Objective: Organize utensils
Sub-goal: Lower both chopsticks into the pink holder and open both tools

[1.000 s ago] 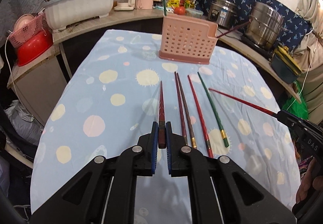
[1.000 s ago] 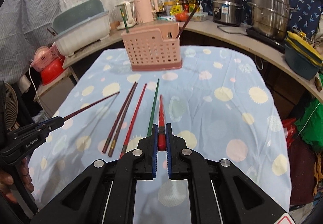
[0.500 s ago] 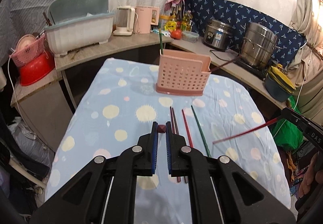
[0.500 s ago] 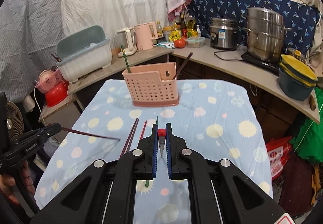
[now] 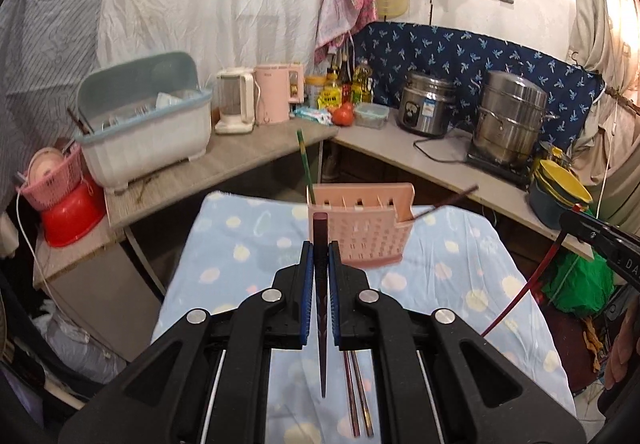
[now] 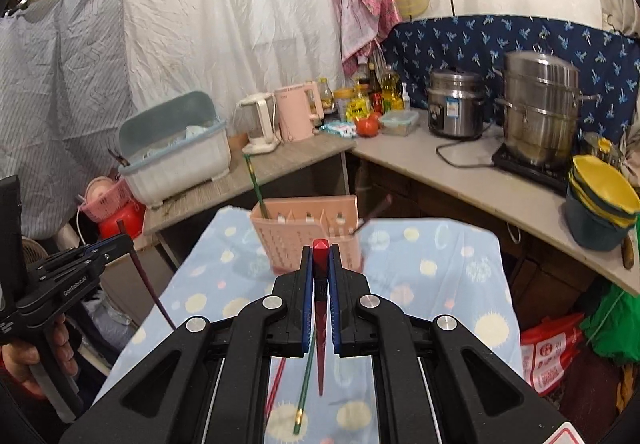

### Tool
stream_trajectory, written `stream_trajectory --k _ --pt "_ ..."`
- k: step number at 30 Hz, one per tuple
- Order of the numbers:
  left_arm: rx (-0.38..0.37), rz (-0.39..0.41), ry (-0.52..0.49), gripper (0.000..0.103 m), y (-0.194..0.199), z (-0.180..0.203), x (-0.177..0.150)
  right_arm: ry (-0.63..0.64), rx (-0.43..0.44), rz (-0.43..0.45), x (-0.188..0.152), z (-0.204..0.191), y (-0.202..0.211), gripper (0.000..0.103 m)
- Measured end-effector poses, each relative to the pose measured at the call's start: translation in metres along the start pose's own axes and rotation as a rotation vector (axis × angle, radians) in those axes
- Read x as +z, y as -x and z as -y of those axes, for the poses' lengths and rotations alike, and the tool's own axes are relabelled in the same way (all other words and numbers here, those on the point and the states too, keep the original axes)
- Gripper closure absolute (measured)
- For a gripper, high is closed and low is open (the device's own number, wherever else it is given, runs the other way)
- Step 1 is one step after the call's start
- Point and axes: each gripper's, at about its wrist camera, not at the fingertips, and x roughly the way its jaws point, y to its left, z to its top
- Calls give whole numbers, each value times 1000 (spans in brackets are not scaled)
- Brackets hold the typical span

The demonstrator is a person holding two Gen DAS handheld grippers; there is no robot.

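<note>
My left gripper (image 5: 320, 249) is shut on a dark maroon chopstick (image 5: 321, 344), held by its thick end with the tip hanging down over the table. My right gripper (image 6: 320, 253) is shut on a red chopstick (image 6: 320, 348) the same way. Ahead of both stands the pink slotted utensil holder (image 5: 362, 234) (image 6: 296, 234). A green chopstick (image 6: 254, 184) stands in its left end and a dark one (image 6: 372, 214) leans out of its right end. On the cloth lie a green chopstick (image 6: 303, 388), a red one (image 6: 277, 384) and two brown ones (image 5: 358, 396).
The table carries a blue spotted cloth (image 5: 248, 256). Behind it an L-shaped counter (image 5: 240, 156) holds a dish-drainer box (image 5: 148, 132), kettles, bottles, a rice cooker (image 5: 426, 104) and a steel pot (image 5: 508, 120). Stacked bowls (image 6: 600, 200) sit at the right. A hand (image 6: 24, 360) holds the left gripper.
Both grippers have lifted their chopsticks off the cloth and risen. The sticks now hang tip down, and the views tilt up toward the holder and counter.
</note>
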Motion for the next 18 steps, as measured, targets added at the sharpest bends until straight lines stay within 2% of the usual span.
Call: stream_trajectory --k 5,12,18 --pt "5 54 5 96 -21 1 54 21 -15 61 51 0 -19 96" --pt "25 125 -6 96 -60 7 125 31 -28 115 122 0 -71 96" --pt "19 169 4 96 -93 12 159 25 -55 131 150 -1 -118 96"
